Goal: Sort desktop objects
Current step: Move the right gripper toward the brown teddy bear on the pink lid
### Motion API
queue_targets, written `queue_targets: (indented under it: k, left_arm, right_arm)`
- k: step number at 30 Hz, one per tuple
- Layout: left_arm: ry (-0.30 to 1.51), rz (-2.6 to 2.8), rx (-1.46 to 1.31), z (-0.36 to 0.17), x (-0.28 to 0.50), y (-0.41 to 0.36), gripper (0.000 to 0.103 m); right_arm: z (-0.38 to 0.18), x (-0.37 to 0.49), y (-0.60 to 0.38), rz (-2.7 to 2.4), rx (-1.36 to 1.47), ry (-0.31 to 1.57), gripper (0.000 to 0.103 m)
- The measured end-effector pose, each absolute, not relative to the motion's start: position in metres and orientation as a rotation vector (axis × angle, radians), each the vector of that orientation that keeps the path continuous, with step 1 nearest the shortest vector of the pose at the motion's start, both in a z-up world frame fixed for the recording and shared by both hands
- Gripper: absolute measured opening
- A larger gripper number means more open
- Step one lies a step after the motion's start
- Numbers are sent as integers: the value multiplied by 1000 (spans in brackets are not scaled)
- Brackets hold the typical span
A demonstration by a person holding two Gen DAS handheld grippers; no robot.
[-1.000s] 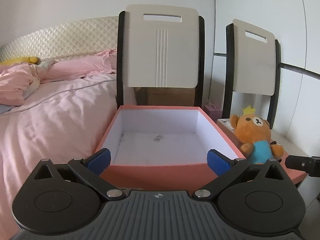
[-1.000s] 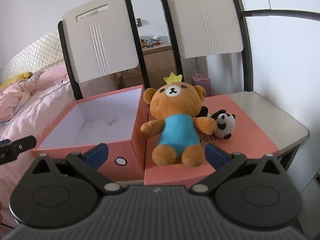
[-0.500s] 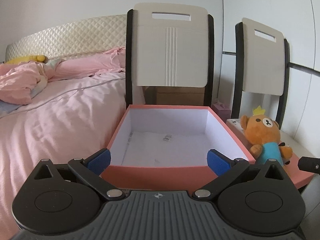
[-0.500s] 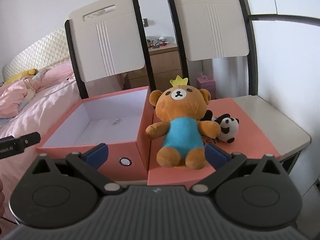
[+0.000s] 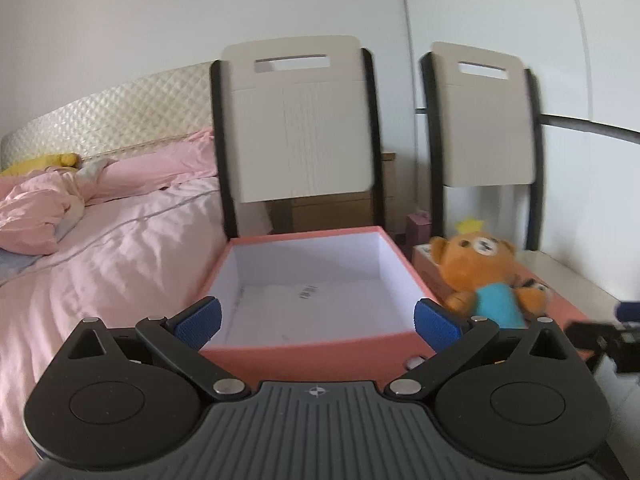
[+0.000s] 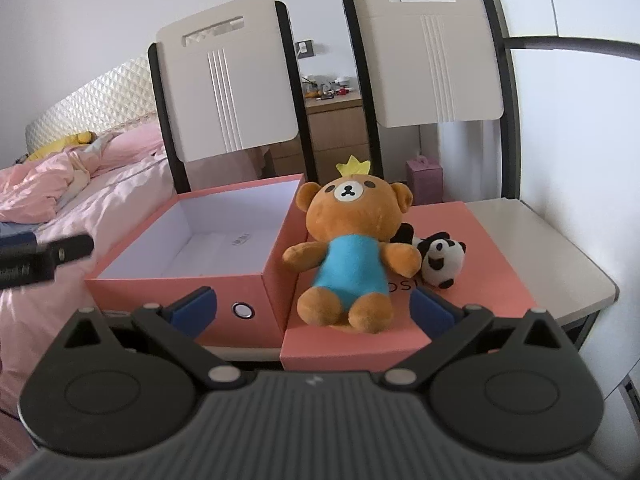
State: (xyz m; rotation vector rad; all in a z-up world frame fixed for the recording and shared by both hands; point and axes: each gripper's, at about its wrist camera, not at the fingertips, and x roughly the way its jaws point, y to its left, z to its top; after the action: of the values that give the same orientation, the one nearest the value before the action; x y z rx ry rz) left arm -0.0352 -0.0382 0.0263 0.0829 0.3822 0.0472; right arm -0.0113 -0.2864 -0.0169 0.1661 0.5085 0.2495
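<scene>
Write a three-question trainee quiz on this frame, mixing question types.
1. True or false: the open salmon-pink cardboard box already holds a toy.
2. The small black-and-white panda plush lies on: A) the bed, B) the flat salmon-pink box lid, C) the floor.
3. Fill in: the orange plush bear in a blue shirt wears a yellow ____ on its head.

Key: 1 false; 2 B; 3 crown. The right hand-held gripper and left hand-held gripper are open.

I see a plain white wall [image 6: 100,20], a bed [image 5: 100,248] with pink bedding and quilted headboard [image 5: 120,112], two cream-backed chairs [image 6: 228,76], and a wooden dresser [image 6: 336,128] behind.
</scene>
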Motion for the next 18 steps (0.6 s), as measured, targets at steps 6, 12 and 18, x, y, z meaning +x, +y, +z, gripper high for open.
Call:
queue_targets:
  k: [6, 12, 18]
  left_arm:
    - [402, 84, 106, 10, -62, -48, 103]
    - [352, 104, 133, 22, -74, -51, 103]
    - [320, 96, 129, 27, -73, -48, 103]
  right_arm:
    - [-18, -26, -296, 274, 174, 497, 103]
    - [-20, -37, -296, 285, 177, 482, 103]
    - [-14, -42, -297, 275, 188, 447, 103]
